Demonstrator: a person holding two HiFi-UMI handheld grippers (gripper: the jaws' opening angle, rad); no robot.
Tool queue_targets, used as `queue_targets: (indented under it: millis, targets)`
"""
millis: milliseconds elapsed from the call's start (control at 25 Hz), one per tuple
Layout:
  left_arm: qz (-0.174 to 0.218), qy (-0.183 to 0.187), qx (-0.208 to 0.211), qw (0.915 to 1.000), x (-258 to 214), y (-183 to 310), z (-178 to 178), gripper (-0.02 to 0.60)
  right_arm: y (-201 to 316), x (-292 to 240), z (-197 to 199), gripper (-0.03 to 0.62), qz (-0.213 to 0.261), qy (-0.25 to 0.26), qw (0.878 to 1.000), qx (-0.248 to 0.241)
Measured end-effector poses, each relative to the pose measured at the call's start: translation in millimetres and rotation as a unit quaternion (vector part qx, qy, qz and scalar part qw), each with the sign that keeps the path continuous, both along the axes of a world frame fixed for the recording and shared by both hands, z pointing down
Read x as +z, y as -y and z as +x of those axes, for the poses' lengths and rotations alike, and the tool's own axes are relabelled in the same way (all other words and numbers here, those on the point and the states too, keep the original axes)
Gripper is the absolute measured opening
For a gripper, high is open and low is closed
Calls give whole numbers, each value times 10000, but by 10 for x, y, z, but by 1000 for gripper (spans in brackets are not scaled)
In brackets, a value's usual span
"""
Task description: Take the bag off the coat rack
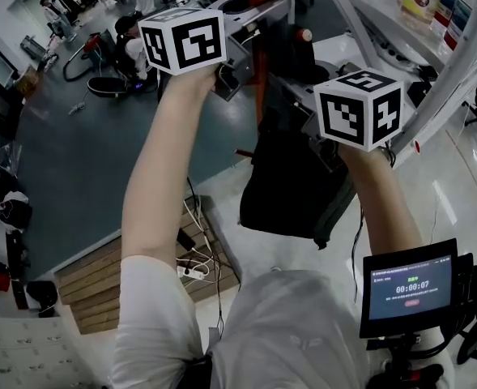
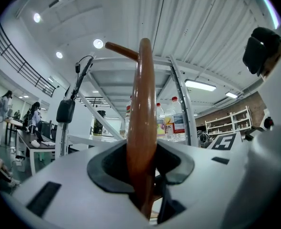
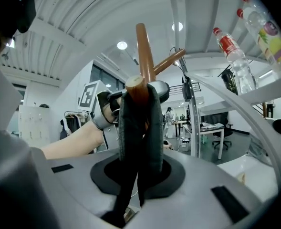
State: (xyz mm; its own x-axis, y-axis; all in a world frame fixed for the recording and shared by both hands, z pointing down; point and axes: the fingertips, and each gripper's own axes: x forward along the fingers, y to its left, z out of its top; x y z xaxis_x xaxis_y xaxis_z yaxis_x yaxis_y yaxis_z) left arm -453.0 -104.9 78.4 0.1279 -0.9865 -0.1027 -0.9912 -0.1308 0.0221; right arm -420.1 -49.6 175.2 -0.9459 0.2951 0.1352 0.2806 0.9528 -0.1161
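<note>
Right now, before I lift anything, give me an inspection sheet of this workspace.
Surface: grey floor, with a wooden pallet below the person.
Job's things: black bag hangs by its strap over a peg of the brown coat rack.
Clutter: bottles on the shelf frame.
Grippers: left gripper clamped on the coat rack's pole; right gripper clamped on the strap.
Cables: white power strip and loose cords by the pallet.
Surroundings: open hall with people far off; a timer screen at the person's right.
</note>
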Motion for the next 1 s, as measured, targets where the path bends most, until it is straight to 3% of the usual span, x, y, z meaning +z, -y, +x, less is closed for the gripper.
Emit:
queue_targets:
  millis: [280,440,640,840,1000]
  targets:
    - [-23,-77,-130,9999,4,0,-123,141,4,-241,240,64,-286,228,9991,-207]
    - [-39,-60,-148,9999,9,-8,-98,141,-10,-347,548,64,-611,421,9965,-378]
    - [-101,13,-489,9988,34,10,-200,140,-20,-363,944,64,-1020,694,9905,-602]
    - [-92,51,-565,9983,-124,-81,-11,140,-89,-445,1371,64,-1350,790,9856,-641]
    - [-391,240,-894,9949,-15,-41,-3,137,-126,-433,1616,61,-1589,904,9802,-757]
